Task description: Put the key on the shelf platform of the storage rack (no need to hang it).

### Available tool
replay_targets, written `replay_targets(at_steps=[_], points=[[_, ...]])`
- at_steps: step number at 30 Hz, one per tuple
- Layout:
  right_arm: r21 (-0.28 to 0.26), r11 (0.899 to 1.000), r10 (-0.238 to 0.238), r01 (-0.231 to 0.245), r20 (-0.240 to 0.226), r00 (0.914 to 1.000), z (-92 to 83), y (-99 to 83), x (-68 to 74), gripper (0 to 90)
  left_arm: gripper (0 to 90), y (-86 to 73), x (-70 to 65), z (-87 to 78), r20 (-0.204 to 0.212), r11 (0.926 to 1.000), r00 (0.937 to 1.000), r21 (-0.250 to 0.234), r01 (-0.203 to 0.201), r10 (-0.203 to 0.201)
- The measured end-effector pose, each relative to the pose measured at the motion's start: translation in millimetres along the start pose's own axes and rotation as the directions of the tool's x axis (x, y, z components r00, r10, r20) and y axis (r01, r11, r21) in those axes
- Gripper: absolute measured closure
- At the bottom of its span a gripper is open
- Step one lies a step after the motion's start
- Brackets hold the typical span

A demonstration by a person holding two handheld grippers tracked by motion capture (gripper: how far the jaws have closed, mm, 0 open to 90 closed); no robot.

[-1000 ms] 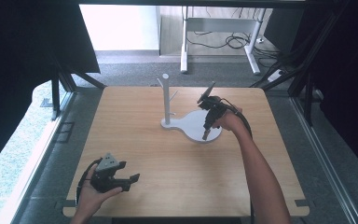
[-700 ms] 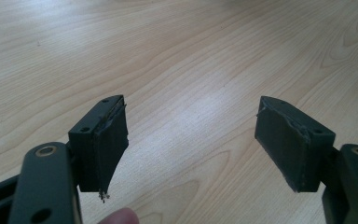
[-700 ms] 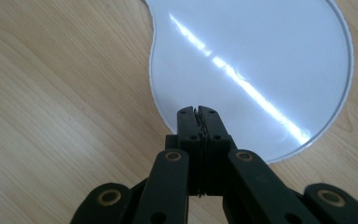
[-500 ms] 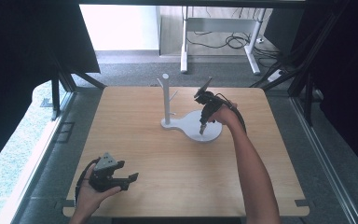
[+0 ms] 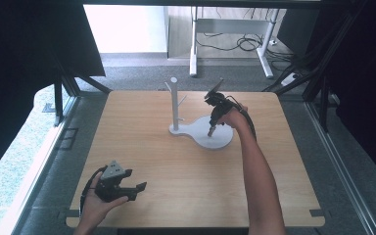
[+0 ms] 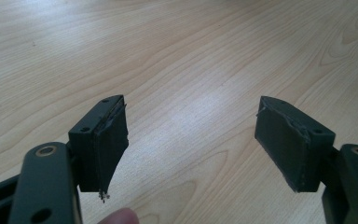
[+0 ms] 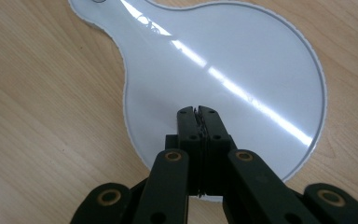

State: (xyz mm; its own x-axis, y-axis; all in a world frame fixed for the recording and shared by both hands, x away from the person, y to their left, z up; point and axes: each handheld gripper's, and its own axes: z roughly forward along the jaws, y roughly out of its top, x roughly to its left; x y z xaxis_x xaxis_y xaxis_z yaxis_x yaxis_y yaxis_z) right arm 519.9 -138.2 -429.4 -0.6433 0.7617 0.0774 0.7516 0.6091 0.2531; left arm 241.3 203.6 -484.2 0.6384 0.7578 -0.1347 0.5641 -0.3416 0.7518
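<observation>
A white stand has a flat, glossy, rounded base plate (image 5: 215, 138) (image 7: 242, 70) and an upright post (image 5: 174, 100) with short pegs at its left end. My right gripper (image 5: 209, 133) (image 7: 198, 111) points down over the round part of the plate, jaws pressed together with nothing between them; whether the tips touch the plate I cannot tell. My left gripper (image 5: 134, 188) (image 6: 191, 140) rests in a hand near the table's front left corner, jaws spread wide over bare wood, nothing between them.
The wooden table (image 5: 142, 147) carries the stand at its middle back. Beyond the far edge stand a white desk frame (image 5: 225, 29) and cables (image 5: 240, 44) on the floor. Black frame struts (image 5: 63, 93) flank the table's sides.
The right gripper has moved left and slightly down over the base plate, from its right part toward its middle. The left gripper has stayed in place.
</observation>
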Motion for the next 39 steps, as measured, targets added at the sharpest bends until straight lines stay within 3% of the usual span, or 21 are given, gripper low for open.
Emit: replay_targets(at_steps=[15,26,35,39], points=[[-0.009,0.999,0.032,-0.031,0.036,0.9989,30.8,-2.7,-4.5,89.1,25.6,-0.3,-0.6,0.7,-0.002,1.0,1.0,0.003,-0.003,0.003],[-0.017,0.999,0.039,-0.038,0.048,0.9981,41.3,-8.6,-9.2,88.2,25.6,-0.3,-1.3,1.7,-0.002,1.0,1.0,0.006,-0.006,0.006],[-0.06,0.998,0.025,-0.021,0.059,0.998,33.2,-14.9,-8.1,62.6,25.6,-0.9,-2.1,4.9,-0.002,0.9998,1.0,0.016,-0.007,0.007],[-0.086,0.996,0.03,-0.027,0.042,0.9987,24.9,-19.4,-5.4,56.5,25.6,-0.7,-3.1,5.5,0.0,0.9998,0.9999,0.018,-0.012,0.012]])
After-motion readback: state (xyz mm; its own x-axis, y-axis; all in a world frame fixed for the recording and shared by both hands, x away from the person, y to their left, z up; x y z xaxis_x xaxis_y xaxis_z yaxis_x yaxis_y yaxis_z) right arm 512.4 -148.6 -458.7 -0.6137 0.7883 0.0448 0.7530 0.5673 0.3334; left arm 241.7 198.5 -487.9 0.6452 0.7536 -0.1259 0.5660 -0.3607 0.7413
